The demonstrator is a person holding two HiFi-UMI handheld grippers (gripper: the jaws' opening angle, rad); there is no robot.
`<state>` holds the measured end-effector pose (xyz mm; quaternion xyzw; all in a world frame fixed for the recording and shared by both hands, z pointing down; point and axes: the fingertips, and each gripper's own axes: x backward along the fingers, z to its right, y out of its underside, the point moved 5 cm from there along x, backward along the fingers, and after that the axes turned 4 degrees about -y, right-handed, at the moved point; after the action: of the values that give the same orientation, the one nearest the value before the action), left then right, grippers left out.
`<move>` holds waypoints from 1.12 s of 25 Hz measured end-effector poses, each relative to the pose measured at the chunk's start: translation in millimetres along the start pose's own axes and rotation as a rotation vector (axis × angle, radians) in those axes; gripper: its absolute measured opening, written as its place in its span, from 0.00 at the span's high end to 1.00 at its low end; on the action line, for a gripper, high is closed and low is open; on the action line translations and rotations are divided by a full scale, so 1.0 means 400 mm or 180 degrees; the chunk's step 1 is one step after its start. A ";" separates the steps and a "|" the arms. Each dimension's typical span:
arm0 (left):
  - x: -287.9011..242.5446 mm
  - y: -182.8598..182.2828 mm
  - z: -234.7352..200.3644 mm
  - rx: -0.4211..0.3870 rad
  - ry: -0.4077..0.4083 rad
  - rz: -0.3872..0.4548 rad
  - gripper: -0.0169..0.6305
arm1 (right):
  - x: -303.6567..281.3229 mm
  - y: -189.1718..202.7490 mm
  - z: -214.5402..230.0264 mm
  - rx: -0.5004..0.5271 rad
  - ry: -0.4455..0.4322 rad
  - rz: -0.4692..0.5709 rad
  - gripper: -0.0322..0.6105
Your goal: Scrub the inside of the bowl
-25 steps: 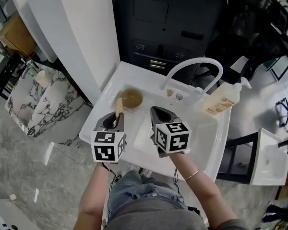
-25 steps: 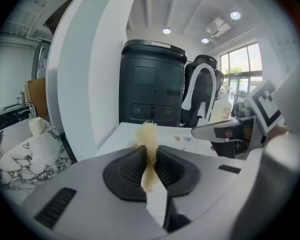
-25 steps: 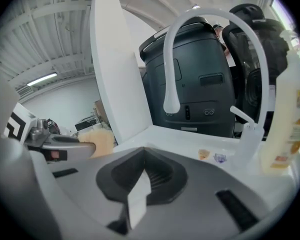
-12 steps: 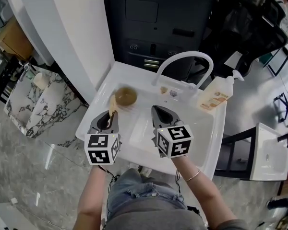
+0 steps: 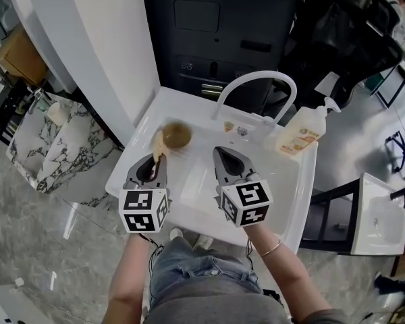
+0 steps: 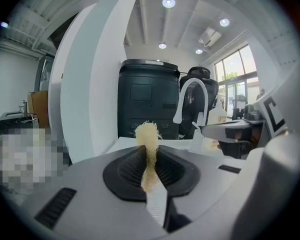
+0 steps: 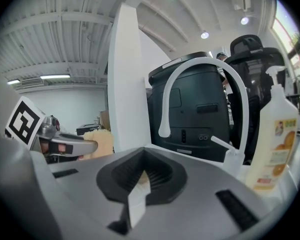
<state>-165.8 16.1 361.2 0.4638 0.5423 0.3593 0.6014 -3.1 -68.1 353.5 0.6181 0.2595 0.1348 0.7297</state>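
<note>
We see a white sink unit (image 5: 136, 155) carrying a brown bowl (image 5: 177, 135) at ten o'clock, a curved white faucet (image 5: 253, 81) at twelve, and a soap bottle (image 5: 302, 135) at two.

The soap bottle (image 5: 302, 133) label print is unreadable.
</note>
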 end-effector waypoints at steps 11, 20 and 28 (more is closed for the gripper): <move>0.011 -0.026 -0.025 -0.0028 0.0036 0.0165 0.90 | -0.018 -0.009 -0.024 0.0016 -0.0004 0.0051 0.94; 0.036 -0.010 -0.067 -0.0024 0.0076 0.0186 0.90 | -0.044 -0.001 -0.075 0.0010 0.0018 0.0102 0.94; 0.068 0.005 -0.103 -0.0019 0.0123 0.0193 0.90 | -0.059 0.011 -0.136 -0.0027 0.0002 0.0083 0.94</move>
<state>-201.9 49.1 355.3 0.4712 0.5384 0.3879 0.5810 -51.7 -34.4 357.1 0.6183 0.2511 0.1456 0.7304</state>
